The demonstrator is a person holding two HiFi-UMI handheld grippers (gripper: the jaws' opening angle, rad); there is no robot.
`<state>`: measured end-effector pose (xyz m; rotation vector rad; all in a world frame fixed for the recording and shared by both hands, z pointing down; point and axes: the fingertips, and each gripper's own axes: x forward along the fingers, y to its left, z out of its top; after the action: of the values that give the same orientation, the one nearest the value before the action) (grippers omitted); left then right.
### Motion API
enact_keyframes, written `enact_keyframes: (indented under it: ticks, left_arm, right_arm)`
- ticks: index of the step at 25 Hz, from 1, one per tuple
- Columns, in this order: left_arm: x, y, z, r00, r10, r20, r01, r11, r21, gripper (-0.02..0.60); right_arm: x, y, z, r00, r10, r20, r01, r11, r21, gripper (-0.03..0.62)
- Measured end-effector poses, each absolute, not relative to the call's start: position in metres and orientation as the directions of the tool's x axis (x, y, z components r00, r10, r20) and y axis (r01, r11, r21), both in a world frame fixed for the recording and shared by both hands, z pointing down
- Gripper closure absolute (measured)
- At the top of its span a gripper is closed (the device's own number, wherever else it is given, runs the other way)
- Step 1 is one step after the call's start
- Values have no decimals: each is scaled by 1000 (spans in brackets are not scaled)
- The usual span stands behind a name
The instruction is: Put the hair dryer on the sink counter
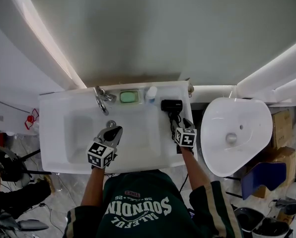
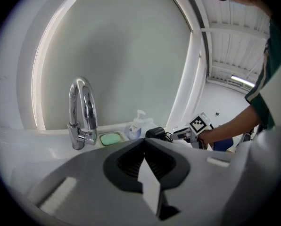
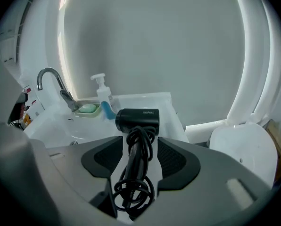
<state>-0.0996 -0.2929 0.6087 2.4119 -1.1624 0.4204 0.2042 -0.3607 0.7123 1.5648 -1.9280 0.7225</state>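
The hair dryer [image 1: 171,105] lies on the sink counter [image 1: 53,108], right of centre in the head view. The right gripper [image 1: 180,125] is spread, its jaws either side of the handle without pressing it. The left gripper [image 1: 111,133], pressed together, hangs over the basin [image 1: 138,143] at centre left.

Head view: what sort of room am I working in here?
Most likely a bathroom: a white sink counter with a chrome faucet, a green soap dish and a pump bottle beside it.

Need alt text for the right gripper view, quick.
A black hair dryer lies on the white sink counter, its cord-wrapped handle between the right gripper's open jaws. Behind it: a pump bottle, green soap and a faucet.
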Motion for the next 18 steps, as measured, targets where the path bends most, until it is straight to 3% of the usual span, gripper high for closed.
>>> enact_keyframes:
  ticks: [5,12,18]
  left_arm:
    - [-106,-289,604,610,-666,430,-787,-571,232,529]
    - [-116,-290,592,606,-680,413,-789,-578,207,529]
    - [-128,-293,586,594,-697,402,-799,-568,196,529]
  right_arm:
    - [178,-355,687,-239,-717,655,-970,206,-128,386]
    - [113,-343,654,-376,-703,604,-918,373,-138,518]
    - [54,-340,615,-486,-696,529,-853,509,-114,589]
